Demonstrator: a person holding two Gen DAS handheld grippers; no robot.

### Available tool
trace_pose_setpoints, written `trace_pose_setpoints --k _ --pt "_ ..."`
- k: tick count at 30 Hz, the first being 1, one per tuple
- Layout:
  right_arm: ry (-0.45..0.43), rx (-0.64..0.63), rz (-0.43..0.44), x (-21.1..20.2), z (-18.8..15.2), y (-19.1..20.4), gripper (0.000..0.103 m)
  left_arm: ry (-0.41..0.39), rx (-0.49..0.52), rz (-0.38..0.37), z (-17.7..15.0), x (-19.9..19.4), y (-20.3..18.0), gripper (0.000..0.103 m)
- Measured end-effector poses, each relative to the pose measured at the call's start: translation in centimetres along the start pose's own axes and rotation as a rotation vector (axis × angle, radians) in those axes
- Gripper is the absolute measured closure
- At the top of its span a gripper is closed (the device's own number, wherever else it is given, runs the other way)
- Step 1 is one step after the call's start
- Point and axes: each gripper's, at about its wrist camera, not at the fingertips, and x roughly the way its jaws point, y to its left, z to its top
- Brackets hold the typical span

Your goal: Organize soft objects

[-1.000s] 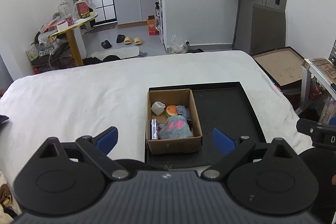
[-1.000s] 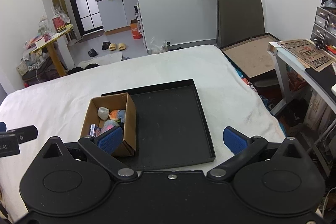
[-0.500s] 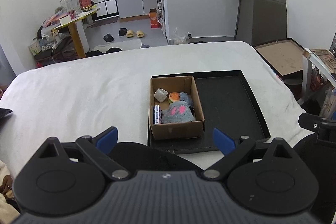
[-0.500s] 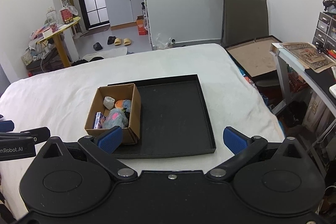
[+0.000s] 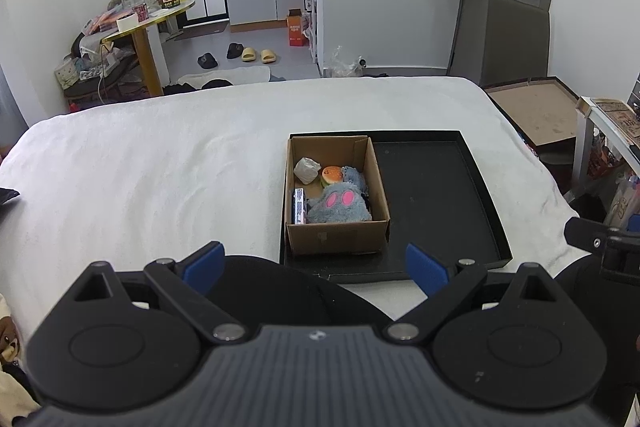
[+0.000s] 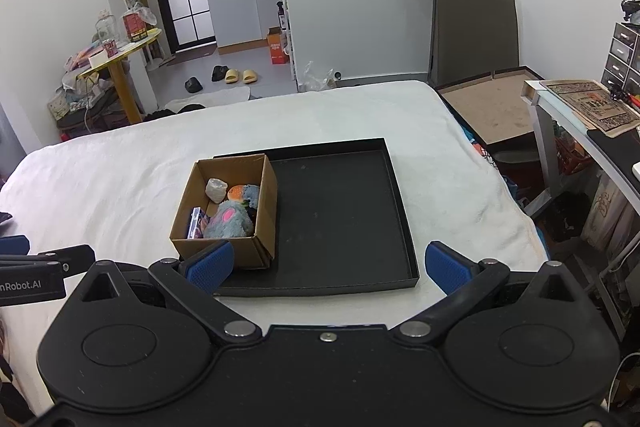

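Both my tongs are spread wide with nothing in them: left gripper (image 5: 314, 265), right gripper (image 6: 328, 265). The soft toys, including a grey plush (image 5: 338, 207) with pink eyes, sit in the cardboard box (image 5: 338, 237) on the black tray's (image 5: 440, 203) left side. "nRobot.AI" is printed on the left tong's side.

Cardboard box (image 5: 337, 237) with soft toys (image 5: 338, 205) inside, at tray's (image 5: 436, 203) left end, on the bed (image 5: 140, 167).
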Motion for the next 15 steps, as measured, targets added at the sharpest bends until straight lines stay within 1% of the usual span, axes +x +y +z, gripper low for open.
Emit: trace_pose_setpoints --k 4,8,15 --pt "0.004 -0.002 0.005 0.01 -0.04 0.23 0.0 -0.001 0.0 -0.007 0.02 0.04 0.12 0.007" --pt "0.008 0.018 0.038 -0.17 0.1 0.16 0.0 -0.004 -0.002 -0.014 0.01 -0.09 0.13 0.007" --pt "0.003 0.001 0.033 -0.32 0.05 0.59 0.0 0.004 0.008 -0.02 -0.22 -0.18 -0.07 0.007"
